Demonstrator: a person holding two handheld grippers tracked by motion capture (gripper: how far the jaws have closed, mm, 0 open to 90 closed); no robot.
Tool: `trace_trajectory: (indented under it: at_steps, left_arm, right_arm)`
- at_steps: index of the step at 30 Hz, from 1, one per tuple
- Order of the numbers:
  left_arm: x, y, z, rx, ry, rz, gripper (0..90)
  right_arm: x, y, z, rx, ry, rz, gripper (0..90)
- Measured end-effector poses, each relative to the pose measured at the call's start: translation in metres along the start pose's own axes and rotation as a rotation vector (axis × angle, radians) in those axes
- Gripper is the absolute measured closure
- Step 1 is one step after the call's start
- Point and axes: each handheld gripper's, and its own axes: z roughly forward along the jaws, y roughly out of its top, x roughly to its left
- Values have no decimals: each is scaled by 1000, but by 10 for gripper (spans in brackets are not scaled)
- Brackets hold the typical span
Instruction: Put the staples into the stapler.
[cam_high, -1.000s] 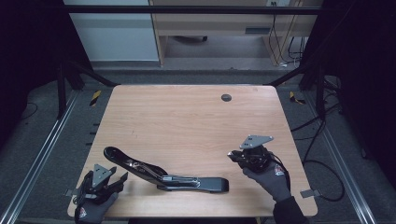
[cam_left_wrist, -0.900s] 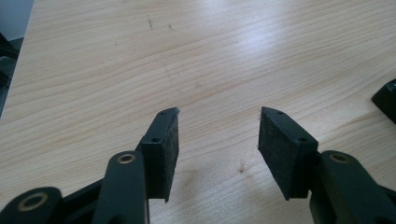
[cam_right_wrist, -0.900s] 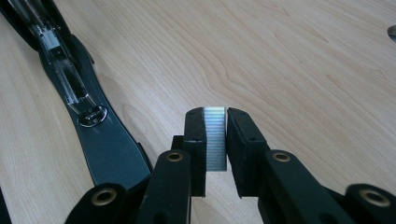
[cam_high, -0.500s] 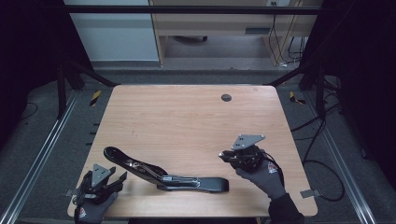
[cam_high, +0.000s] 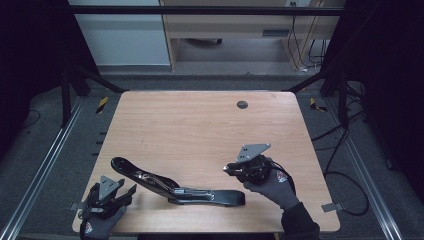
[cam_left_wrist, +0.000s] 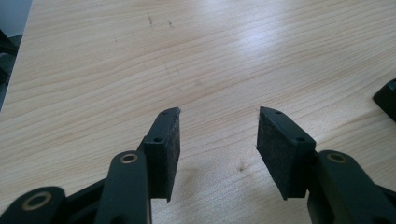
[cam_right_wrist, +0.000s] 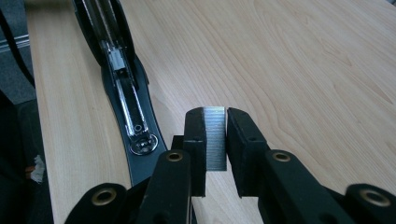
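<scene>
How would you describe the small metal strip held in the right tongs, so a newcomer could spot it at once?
Start at the wooden table and find the long black stapler lying opened out near its front edge. Just right of it, the right tongs are shut on a strip of staples. It is the one small, silvery, finely ribbed block, unlike the big dark stapler.

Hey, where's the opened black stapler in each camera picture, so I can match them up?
High view: the stapler lies opened flat near the table's front edge, between the two grippers.
Left gripper view: only a black corner at the right edge, probably the stapler.
Right gripper view: it runs from upper left down beside the jaws, which grip a strip of staples.
Shared landmark: the wooden table.
</scene>
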Motion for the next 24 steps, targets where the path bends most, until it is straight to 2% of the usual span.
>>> trace_trajectory:
  at_steps: [15, 24]
  left_arm:
    - [0, 0, 1, -2, -6, -2, 485]
    - [-1, 0, 1, -2, -6, -1, 485]
  right_arm:
    - [12, 19, 15, -2, 71, -52, 782]
    - [17, 26, 21, 1, 91, -70, 782]
